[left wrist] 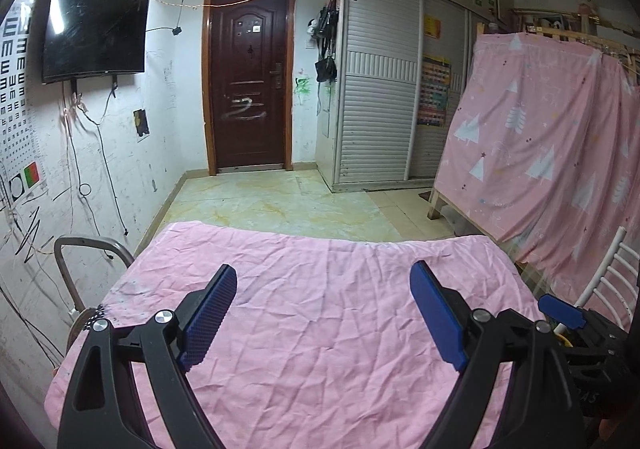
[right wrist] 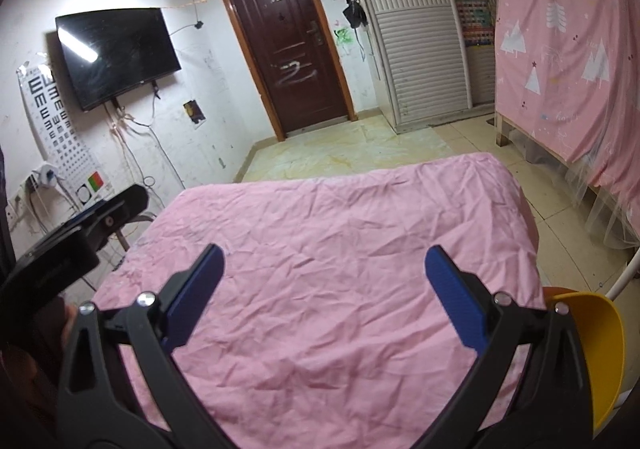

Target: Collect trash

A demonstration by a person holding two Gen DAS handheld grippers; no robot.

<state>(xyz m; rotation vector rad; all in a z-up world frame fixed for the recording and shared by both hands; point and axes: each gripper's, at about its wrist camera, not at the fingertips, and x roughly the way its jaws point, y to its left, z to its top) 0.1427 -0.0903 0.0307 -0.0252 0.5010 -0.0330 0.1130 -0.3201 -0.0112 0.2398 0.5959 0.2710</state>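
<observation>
1. Left wrist view first: the left gripper (left wrist: 323,323) hangs above the pink cloth (left wrist: 320,289) with its blue pads spread wide apart and nothing between them. The fingers tilt down toward the cloth but do not touch it.

2. Right wrist view: the right gripper (right wrist: 324,299) stands the same way, its blue pads set far apart, nothing between them, clear of the cloth (right wrist: 340,233).

3. The two grippers sit side by side. The right one's blue fingertip shows at the right edge of the left view, and the left one's black body shows at the left edge of the right view.

4. Outward from the fingers, the cloth is creased and bare. No scrap, wrapper or other trash shows on it in either view, nor on the tiled floor (left wrist: 276,205) beyond its far edge.

5. A yellow container (right wrist: 600,353) curves in at the right gripper's right side, just beside its arm and off the cloth's right edge. I judge it may be the place for trash, but the frames do not settle that.

6. So the direction of the trash from either claw cannot be told, nor its long axis. If the yellow container matters, the right hand is the nearer one.
</observation>
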